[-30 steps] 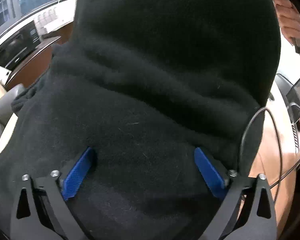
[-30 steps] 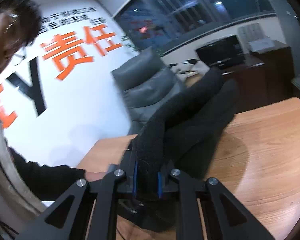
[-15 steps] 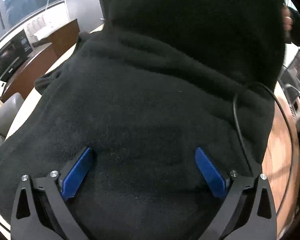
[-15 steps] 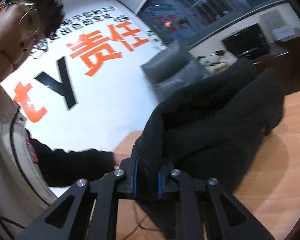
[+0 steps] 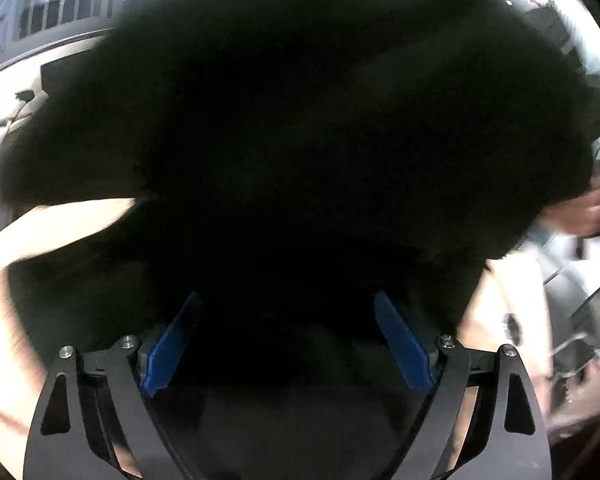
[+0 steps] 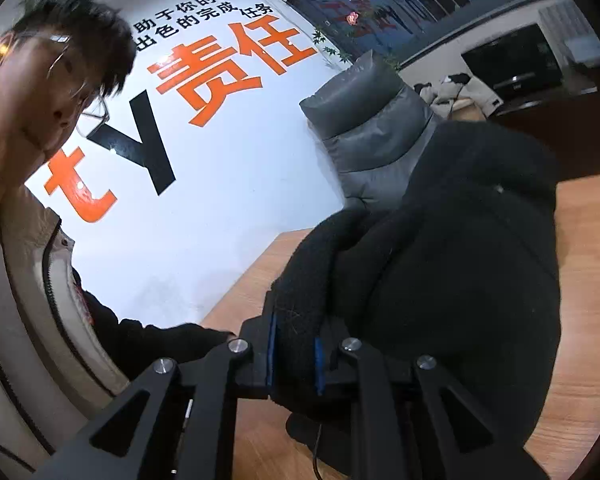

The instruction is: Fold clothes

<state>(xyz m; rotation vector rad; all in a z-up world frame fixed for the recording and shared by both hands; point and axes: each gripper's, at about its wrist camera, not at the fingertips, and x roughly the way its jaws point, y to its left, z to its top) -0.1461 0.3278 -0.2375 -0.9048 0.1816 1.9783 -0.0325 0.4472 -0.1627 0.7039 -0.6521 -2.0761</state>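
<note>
A black fleece garment [image 6: 459, 248] is held up over a wooden table [image 6: 587, 264]. My right gripper [image 6: 294, 354] is shut on a thick bunched edge of it, its blue pads pressed against the fabric. In the left wrist view the same garment [image 5: 300, 128] fills almost the whole frame, dark and blurred. My left gripper [image 5: 286, 340] is open, its blue pads [image 5: 168, 350] wide apart with the fabric lying between and over them. The fabric hides what lies beyond it.
A person [image 6: 40, 92] in a beige jacket stands close at the left. A grey padded chair [image 6: 375, 128] is behind the table, with a wall of orange lettering. A dark cabinet with a monitor [image 6: 515, 60] stands at the far right.
The right gripper has lifted and tilted with the garment, which now bunches higher. The garment has swung up in front of the left gripper, which stays open.
</note>
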